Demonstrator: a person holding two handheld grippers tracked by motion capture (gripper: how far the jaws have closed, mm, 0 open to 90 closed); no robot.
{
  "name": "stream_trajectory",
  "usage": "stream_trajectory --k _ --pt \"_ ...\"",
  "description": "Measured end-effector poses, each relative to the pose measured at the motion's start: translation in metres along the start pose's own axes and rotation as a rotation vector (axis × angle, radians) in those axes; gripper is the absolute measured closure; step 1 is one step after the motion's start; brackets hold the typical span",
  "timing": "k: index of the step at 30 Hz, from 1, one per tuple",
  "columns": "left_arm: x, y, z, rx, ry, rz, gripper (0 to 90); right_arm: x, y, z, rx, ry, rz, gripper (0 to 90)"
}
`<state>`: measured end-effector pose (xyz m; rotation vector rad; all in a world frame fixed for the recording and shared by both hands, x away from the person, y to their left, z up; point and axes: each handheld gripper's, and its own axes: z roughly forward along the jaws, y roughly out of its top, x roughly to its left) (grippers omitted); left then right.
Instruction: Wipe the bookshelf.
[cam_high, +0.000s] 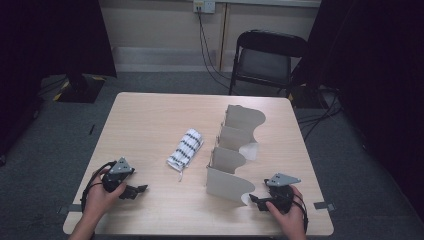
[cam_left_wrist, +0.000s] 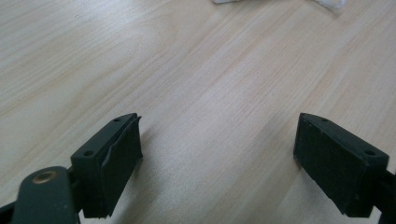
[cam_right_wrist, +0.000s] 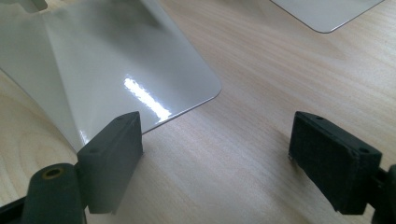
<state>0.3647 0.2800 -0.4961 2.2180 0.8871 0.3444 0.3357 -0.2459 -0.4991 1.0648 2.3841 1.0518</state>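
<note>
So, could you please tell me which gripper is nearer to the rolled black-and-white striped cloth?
Left. The left gripper rests just below and left of the cloth; the right gripper sits farther off, beyond the cardboard divider.

The high view is dim and soft: the table (cam_high: 150, 125) is evenly lit from above, while black curtains at both sides swallow detail. Shadows beneath things are faint and short. In the right gripper view a sharp white glare streak sits on the glossy card (cam_right_wrist: 116, 70), and the near jaws are blurred. The left gripper view is brighter, wood grain crisp mid-frame, with soft shadows beside the jaws and washed-out white at the top edge.
</note>
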Motion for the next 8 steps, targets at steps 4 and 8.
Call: stream_trajectory --k 4,8 --pt "-0.0003 -0.0015 0.0 -0.014 0.01 0.006 14.4 0.0 0.0 0.0 0.0 0.0 0.0 16.4" --pt "-0.0005 -0.0044 0.0002 -0.03 -0.001 0.008 12.7 0.0001 0.0 -0.0001 0.002 -0.001 0.002 16.4"
